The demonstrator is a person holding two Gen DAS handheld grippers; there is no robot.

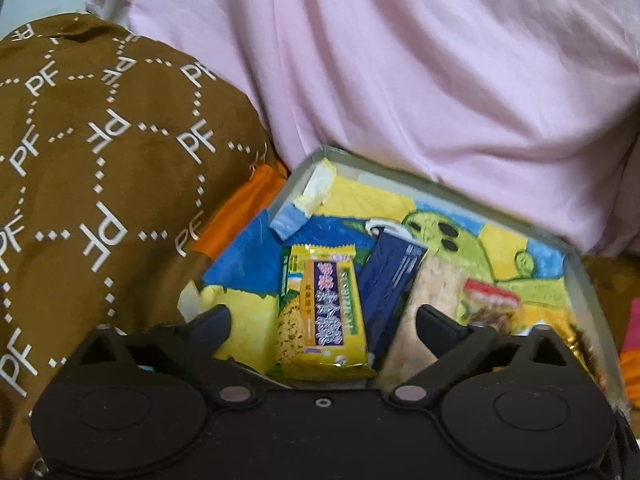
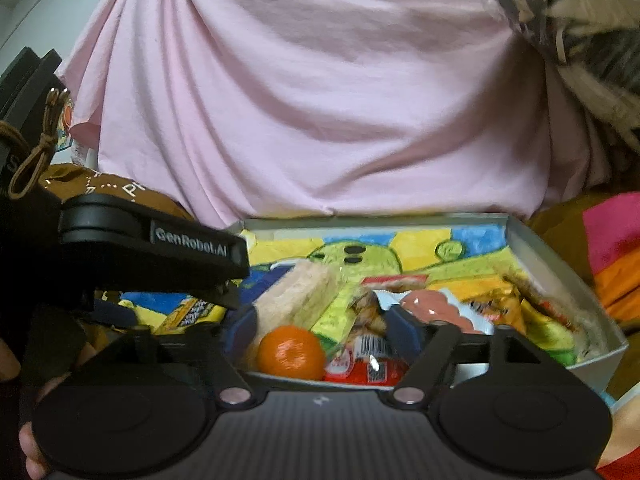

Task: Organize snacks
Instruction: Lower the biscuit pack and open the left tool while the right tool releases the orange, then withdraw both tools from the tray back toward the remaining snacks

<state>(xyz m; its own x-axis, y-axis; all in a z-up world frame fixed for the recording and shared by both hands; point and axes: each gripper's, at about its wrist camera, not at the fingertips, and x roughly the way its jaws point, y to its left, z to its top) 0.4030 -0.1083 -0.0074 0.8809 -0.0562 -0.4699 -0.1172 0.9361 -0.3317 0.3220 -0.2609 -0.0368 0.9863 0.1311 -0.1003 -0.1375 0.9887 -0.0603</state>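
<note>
- Pink cloth (image 2: 320, 92) fills the upper half of both views, draped just behind the box; brown printed fabric (image 1: 100, 152) lies to its left.
- Shallow grey box (image 2: 560, 256), lined w/ a bright yellow, blue and green drawing, sits low in frame and holds the snacks in a loose pile.
- Left gripper (image 1: 322, 322) hovers over the box's left part, tongs spread wide, nothing between them. A yellow wafer pack (image 1: 322, 312) lies flat directly below the gap; a dark blue pack (image 1: 390, 284) and a pale cracker pack (image 1: 424, 300) lean beside it.
- Right gripper (image 2: 322, 328) hangs over the near edge of the box, tongs also spread, empty. An orange round fruit (image 2: 290, 352) and a red wrapped snack (image 2: 364, 364) sit between its fingers, near the rim; a pink sausage pack (image 2: 432, 308) lies just right of them.
- Risk, as a judgement: packs overlap, so closing on one may drag or tip its neighbour; the fruit could roll out over the low near rim if nudged.
- Both grippers work close together, so they could bump.
</note>
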